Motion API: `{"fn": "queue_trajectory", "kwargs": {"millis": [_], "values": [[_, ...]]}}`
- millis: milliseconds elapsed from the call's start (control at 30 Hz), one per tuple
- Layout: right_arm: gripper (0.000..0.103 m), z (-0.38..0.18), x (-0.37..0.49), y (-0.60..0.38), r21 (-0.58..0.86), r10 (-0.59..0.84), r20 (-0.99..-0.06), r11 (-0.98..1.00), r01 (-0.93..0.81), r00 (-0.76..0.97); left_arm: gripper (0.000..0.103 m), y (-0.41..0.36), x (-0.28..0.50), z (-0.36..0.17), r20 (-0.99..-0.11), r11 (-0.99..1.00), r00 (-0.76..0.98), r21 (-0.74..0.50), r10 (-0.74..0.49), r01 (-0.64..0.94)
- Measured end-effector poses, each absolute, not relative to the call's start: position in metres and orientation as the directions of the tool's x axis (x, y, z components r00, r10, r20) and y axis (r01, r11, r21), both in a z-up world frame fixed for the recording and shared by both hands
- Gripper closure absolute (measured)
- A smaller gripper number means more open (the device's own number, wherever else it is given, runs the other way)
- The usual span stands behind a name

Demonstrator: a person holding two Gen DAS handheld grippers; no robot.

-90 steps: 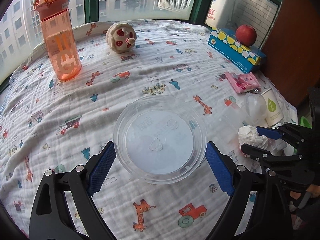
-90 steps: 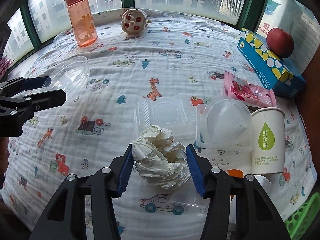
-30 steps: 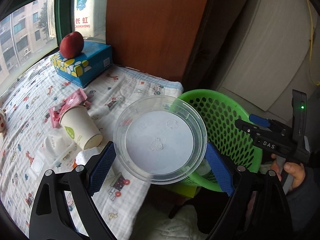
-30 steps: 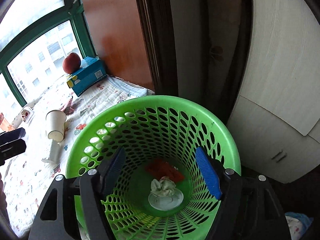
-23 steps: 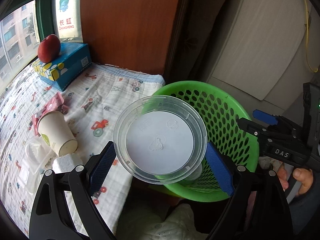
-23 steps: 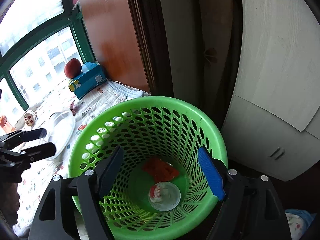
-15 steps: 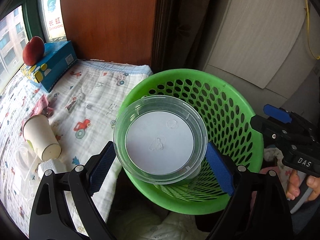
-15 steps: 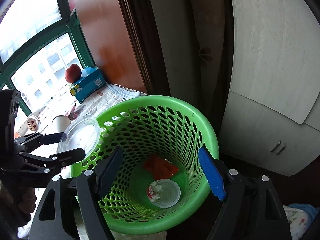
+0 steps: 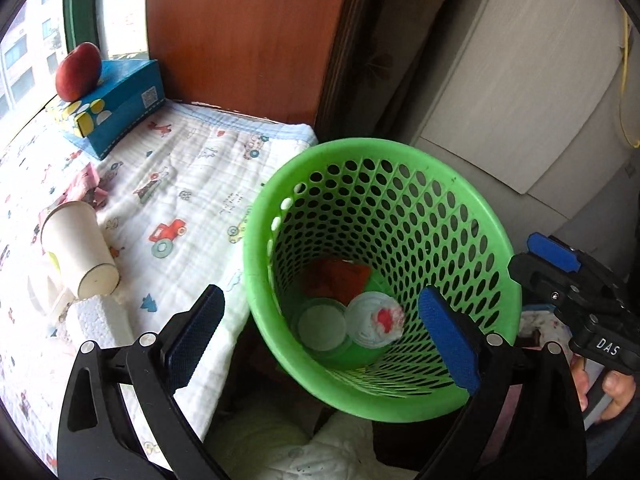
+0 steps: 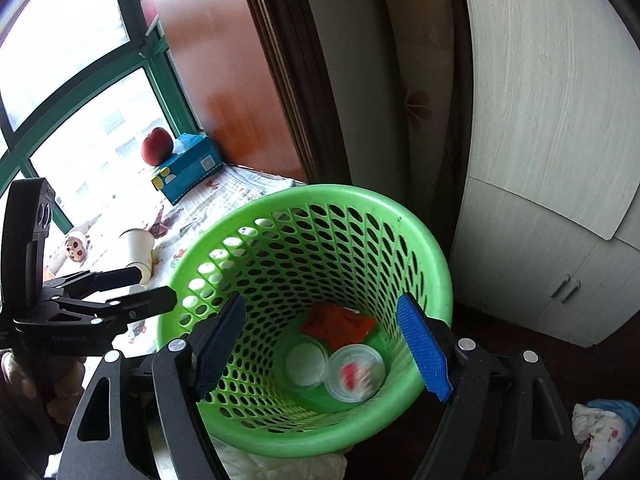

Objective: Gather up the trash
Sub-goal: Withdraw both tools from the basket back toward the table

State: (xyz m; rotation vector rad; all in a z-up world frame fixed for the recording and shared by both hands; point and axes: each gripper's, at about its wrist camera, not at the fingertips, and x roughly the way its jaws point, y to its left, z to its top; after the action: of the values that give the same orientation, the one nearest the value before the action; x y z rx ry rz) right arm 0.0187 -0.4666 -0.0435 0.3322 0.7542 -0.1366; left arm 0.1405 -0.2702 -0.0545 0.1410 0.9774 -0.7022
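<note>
A green perforated basket [image 9: 472,216] stands beside the bed; it also shows in the right wrist view [image 10: 420,240]. Inside lie two clear round containers [image 9: 322,326] [image 10: 354,372], one holding crumpled tissue [image 9: 380,320], and an orange wrapper [image 9: 340,276] [image 10: 336,322]. My left gripper [image 9: 320,336] is open and empty above the basket. My right gripper [image 10: 320,344] is open and empty above it too, and shows at the right edge of the left wrist view [image 9: 560,272]. A paper cup [image 9: 78,248] lies on the blanket.
The printed blanket [image 9: 180,184] carries a white foam piece [image 9: 96,316], a pink wrapper [image 9: 86,184] and a blue tissue box [image 9: 116,112] with an apple [image 9: 78,72] on top. A wooden panel [image 9: 248,32] and white cabinet [image 10: 552,160] stand behind the basket.
My left gripper has opened and let go of the clear container, which now lies at the basket's bottom. Both grippers hover over the basket.
</note>
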Motion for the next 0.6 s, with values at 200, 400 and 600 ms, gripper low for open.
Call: {"fn": "queue_trajectory", "kwargs": {"millis": [200,400,600], "values": [[0.028,-0.038,0.024,-0.442,0.250,0.032,-0.682,0.949,0.192,0.730,0.007,-0.222,0.137,-0.045,-0.779,0.826,0.444,-0.160,-0.442,0.541],[0.027,-0.035,0.035,-0.410,0.245,0.071,-0.680,0.960,0.135,0.730,0.008,-0.164,0.143,-0.047,-0.776,0.882,0.489,-0.176,-0.397,0.436],[0.026,-0.033,0.048,-0.374,0.235,0.111,-0.682,0.969,0.072,0.723,0.008,-0.101,0.152,-0.048,-0.774,0.930,0.541,-0.170,-0.330,0.325]]}}
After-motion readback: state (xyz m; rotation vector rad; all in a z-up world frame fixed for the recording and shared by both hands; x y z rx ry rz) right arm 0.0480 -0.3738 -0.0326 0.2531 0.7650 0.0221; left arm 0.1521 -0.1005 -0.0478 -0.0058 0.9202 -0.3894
